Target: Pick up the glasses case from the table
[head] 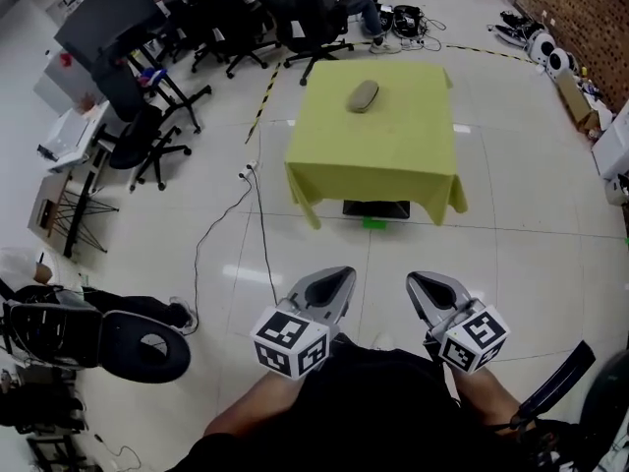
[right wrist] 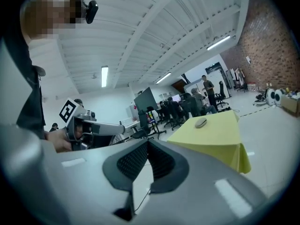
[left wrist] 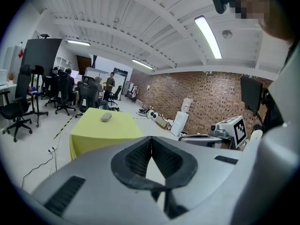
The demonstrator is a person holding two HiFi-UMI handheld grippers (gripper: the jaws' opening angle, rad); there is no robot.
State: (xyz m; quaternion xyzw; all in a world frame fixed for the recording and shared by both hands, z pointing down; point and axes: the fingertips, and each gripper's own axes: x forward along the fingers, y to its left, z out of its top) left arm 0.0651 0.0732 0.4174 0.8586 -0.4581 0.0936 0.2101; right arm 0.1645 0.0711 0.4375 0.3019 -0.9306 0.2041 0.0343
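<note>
Far across the floor, on the yellow-clothed tabletop [head: 393, 155], lay the glasses case [head: 363, 95], alone near its far edge; my left claw [head: 341, 276] and right claw [head: 415, 282] were pinched together, empty; I judged the case light, rigid, smooth, best taken across its narrow middle; office chairs [head: 295, 18] and a cable [head: 260, 234] stood off left.

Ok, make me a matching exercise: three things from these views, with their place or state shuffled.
Things:
1 grey oval glasses case
2 square table under a yellow-green cloth
3 grey left gripper

States:
A jaws shut, empty
B stands on the white tile floor
C lies on the cloth, untouched

Pairs: 1-C, 2-B, 3-A.
</note>
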